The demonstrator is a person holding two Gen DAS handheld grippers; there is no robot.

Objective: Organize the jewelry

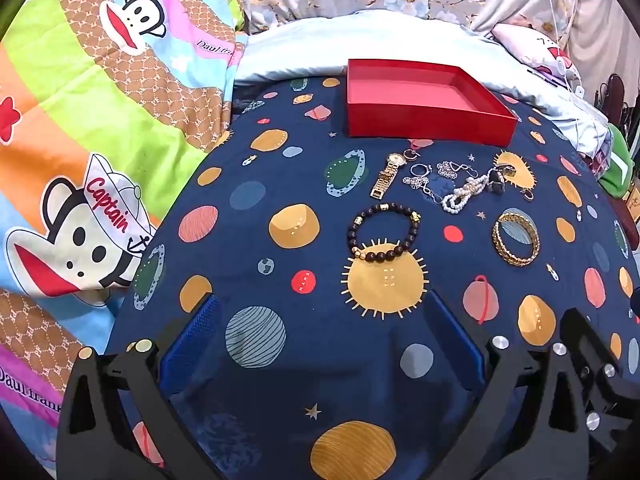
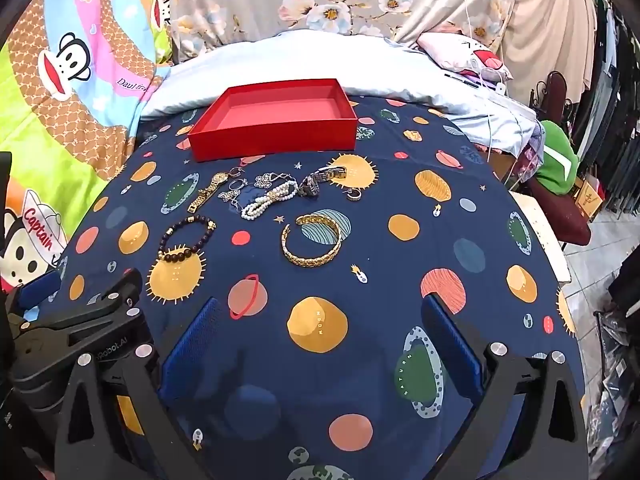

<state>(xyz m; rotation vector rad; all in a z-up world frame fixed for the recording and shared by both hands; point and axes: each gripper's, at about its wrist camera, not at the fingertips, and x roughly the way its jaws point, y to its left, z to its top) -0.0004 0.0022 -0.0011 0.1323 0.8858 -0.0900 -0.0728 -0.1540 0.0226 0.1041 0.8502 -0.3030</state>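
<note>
An empty red box (image 1: 430,122) (image 2: 276,136) sits at the far end of the navy planet-print cloth. In front of it lie a gold watch (image 1: 387,176) (image 2: 208,191), a black bead bracelet (image 1: 384,234) (image 2: 185,239), a gold bangle (image 1: 515,240) (image 2: 312,244), a pearl bracelet (image 1: 464,194) (image 2: 269,198), silver chains and rings (image 1: 424,178), and a dark watch (image 2: 320,181). My left gripper (image 1: 322,334) is open and empty, short of the bead bracelet. My right gripper (image 2: 320,338) is open and empty, short of the gold bangle. The left gripper also shows at the left of the right wrist view (image 2: 80,320).
A cartoon monkey quilt (image 1: 100,140) lies on the left. A pale blue pillow (image 1: 340,48) and floral fabric are behind the box. On the right, the bed edge drops to a green item (image 2: 556,164), a chair and hanging clothes.
</note>
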